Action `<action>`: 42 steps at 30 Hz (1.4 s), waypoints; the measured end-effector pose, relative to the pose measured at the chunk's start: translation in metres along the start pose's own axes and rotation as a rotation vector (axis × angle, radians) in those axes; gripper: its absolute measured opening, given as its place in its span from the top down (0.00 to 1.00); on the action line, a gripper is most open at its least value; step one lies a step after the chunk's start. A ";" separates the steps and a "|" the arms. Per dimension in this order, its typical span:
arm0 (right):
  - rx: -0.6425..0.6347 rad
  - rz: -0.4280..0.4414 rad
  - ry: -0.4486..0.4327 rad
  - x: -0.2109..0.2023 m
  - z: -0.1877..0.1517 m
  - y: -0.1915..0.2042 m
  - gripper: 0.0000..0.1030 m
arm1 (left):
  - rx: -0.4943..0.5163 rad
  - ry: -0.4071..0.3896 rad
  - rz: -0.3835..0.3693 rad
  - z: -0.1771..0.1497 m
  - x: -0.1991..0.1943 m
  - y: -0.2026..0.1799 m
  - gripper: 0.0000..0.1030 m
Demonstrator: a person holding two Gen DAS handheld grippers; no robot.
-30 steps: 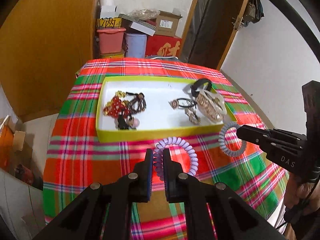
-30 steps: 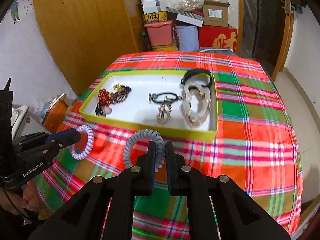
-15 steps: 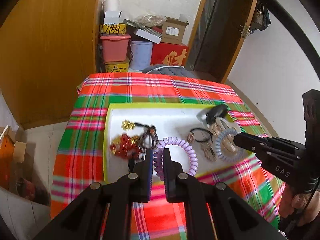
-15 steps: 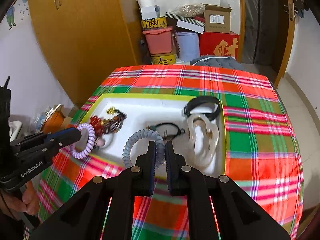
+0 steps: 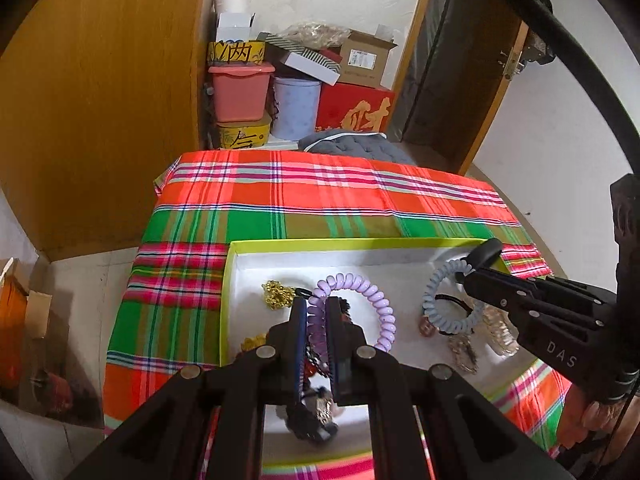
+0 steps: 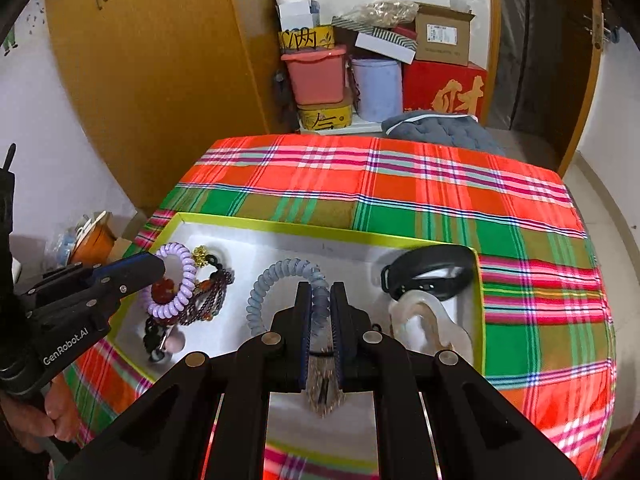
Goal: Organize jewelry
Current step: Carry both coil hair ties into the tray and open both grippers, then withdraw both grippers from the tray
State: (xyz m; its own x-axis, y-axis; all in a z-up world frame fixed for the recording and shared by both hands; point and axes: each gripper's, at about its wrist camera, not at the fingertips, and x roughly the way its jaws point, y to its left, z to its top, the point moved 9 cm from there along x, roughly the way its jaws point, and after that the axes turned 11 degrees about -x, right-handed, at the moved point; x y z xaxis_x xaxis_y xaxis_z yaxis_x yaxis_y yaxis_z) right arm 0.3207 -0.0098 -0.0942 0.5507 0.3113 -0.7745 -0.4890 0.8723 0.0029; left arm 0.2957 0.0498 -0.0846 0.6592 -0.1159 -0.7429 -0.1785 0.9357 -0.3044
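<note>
My left gripper [image 5: 317, 308] is shut on a purple spiral hair tie [image 5: 370, 292] and holds it over the left part of the yellow-rimmed white tray [image 5: 360, 245]; it also shows in the right wrist view [image 6: 176, 280]. My right gripper [image 6: 320, 296] is shut on a grey-blue spiral hair tie [image 6: 276, 276] and holds it over the tray's middle; it shows in the left wrist view [image 5: 444, 300] too. In the tray lie red and dark bead bracelets [image 6: 208, 296], a gold chain [image 5: 278, 294], a black band [image 6: 428, 268] and a clear clip [image 6: 424, 320].
The tray [image 6: 280, 222] sits on a table with a red and green plaid cloth [image 6: 400, 196]. Behind the table stand stacked boxes and bins [image 6: 360, 64], a wooden wardrobe [image 6: 160, 80] and a grey cushion [image 6: 440, 130].
Both grippers have moved forward from the table's front edge to over the tray, each still holding its spiral hair tie.
</note>
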 end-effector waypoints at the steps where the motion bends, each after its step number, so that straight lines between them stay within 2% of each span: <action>1: -0.001 0.001 0.007 0.005 0.000 0.000 0.91 | -0.004 0.004 0.001 0.000 0.003 0.002 0.91; 12: 0.018 0.034 0.083 0.034 -0.013 -0.001 0.90 | -0.010 0.047 0.009 -0.009 0.023 0.008 0.91; 15: 0.025 0.037 0.078 0.032 -0.014 -0.002 0.83 | -0.010 0.054 0.006 -0.009 0.023 0.007 0.91; 18: 0.026 0.039 0.061 0.025 -0.012 -0.001 0.83 | -0.019 0.052 0.002 -0.008 0.020 0.007 0.91; 32: 0.008 0.052 0.014 -0.017 -0.018 0.007 0.82 | -0.003 0.015 -0.032 -0.018 -0.029 -0.011 0.91; 37: 0.007 0.053 -0.003 -0.039 -0.029 0.012 0.72 | 0.008 0.001 -0.035 -0.030 -0.050 -0.018 0.90; 38: 0.008 0.053 -0.005 -0.043 -0.032 0.012 0.72 | 0.012 0.000 -0.032 -0.034 -0.055 -0.019 0.89; 41: 0.006 0.052 -0.012 -0.057 -0.042 0.015 0.72 | 0.021 -0.006 -0.031 -0.044 -0.067 -0.021 0.73; 42: 0.004 0.049 -0.012 -0.061 -0.045 0.016 0.72 | 0.022 -0.006 -0.031 -0.048 -0.071 -0.021 0.70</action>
State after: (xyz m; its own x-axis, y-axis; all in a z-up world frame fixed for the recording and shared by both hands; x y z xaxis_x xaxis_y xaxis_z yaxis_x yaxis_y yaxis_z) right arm 0.2486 -0.0316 -0.0752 0.5341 0.3576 -0.7660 -0.5126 0.8576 0.0430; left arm 0.2178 0.0224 -0.0545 0.6687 -0.1431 -0.7297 -0.1416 0.9388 -0.3139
